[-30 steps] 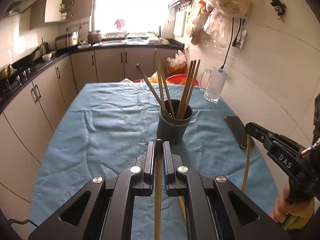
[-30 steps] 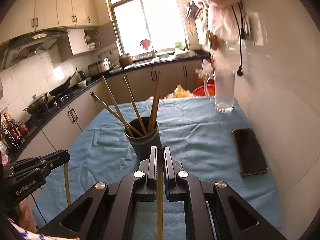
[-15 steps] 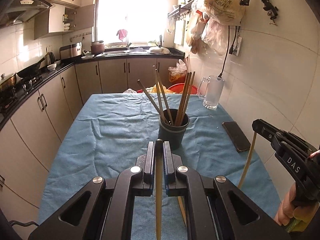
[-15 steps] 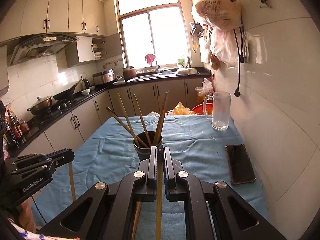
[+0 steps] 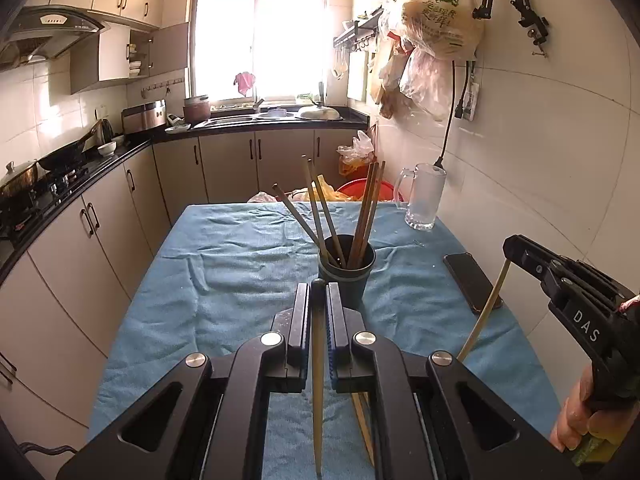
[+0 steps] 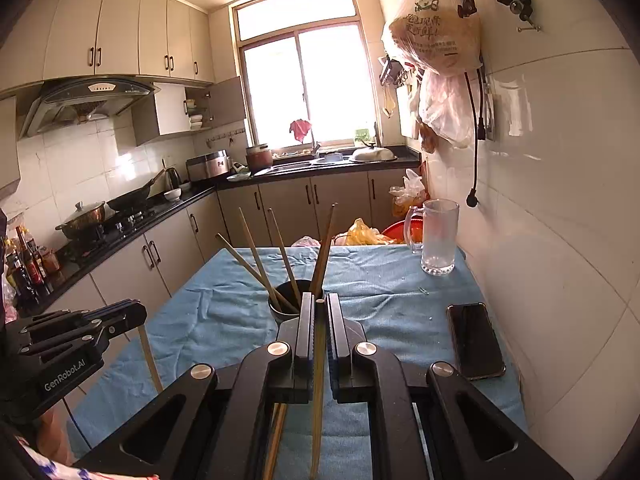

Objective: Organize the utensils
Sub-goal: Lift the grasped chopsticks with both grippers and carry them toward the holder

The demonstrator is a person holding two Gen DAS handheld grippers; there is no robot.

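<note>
Left gripper [image 5: 318, 300] pinches one chopstick [image 5: 318, 380], right gripper [image 6: 319, 312] another [image 6: 318, 380], both hanging down; holder cup [image 5: 346, 268] sits just ahead, nearer the right.

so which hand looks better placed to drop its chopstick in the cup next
Probably the right gripper: in its view the dark cup sits just past its fingertips, and its chopstick hangs upright. From the left gripper, the cup looks slightly farther off.

Table under a rumpled blue cloth [image 5: 240, 264], dark round cup of wooden chopsticks [image 5: 347, 272], clear glass mug [image 5: 424, 196], black phone [image 5: 472, 280], loose chopstick [image 5: 362, 420].
</note>
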